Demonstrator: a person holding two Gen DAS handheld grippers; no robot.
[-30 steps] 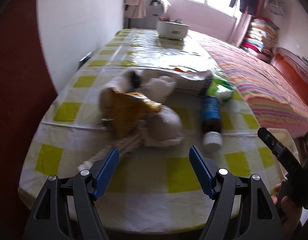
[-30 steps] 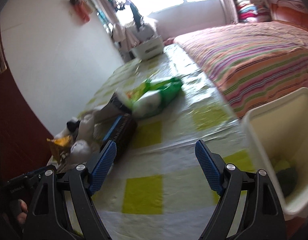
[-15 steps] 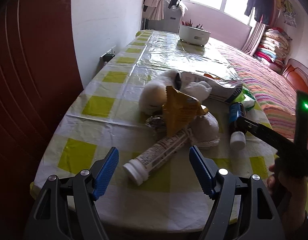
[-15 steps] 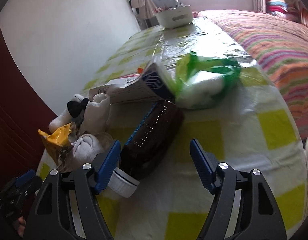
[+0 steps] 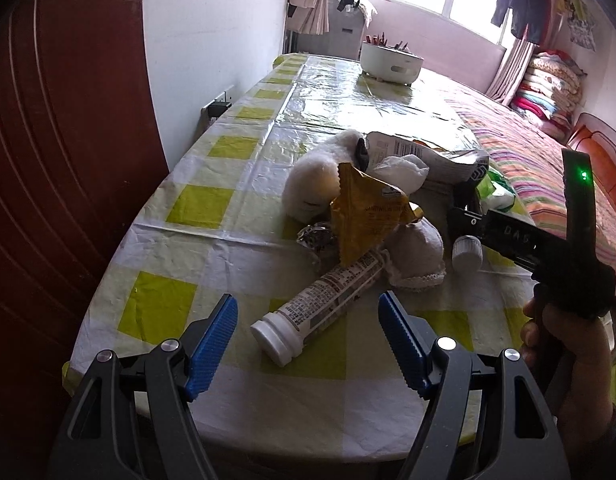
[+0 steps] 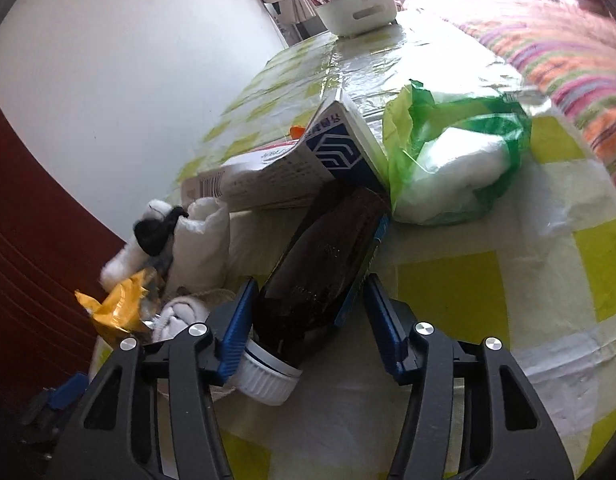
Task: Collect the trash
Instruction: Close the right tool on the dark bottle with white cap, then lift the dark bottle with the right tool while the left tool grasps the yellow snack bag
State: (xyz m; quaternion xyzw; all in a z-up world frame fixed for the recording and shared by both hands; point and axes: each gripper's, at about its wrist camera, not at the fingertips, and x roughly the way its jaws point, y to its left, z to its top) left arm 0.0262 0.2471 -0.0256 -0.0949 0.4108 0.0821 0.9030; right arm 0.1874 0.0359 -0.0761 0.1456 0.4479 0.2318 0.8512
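- Target now: dark bottle [image 6: 328,264], lying on its side on the checked tablecloth [image 6: 488,300], white cap [image 6: 268,376] toward me, far end tucked under the blue-and-white carton [image 6: 292,168].
- Right gripper [image 6: 308,312]: jaws have just been closing, bottle sits between them. Left pad looks on the bottle near the cap, right pad looks a hair off the label (so not a grip yet, I judge).
- Doing it well: I close on the body above the cap, not on the cap ridge. Round, smooth plastic will likely roll or squirt out if pinched off-centre.
- I pull back toward me before lifting, so the carton slides off rather than coming along; the green-and-white bag [image 6: 456,160] touches the carton and may shift too.
- Left gripper [image 5: 308,340]: wide open, holding nothing, hovering near the table's front edge with the white tube [image 5: 324,300] lying just ahead between its fingers.
- Tube's far end sits under the yellow wrapper [image 5: 364,216] and against the white plush toy [image 5: 320,176] (toy probably isn't trash, leave it).
- Left view shows the right gripper's arm over the bottle cap, a hand [image 5: 564,332] on its grip. I keep left parked until right clears, the two are close.
- Foil ball [image 5: 316,236] beside the wrapper: later pick.
- No bin in view now.
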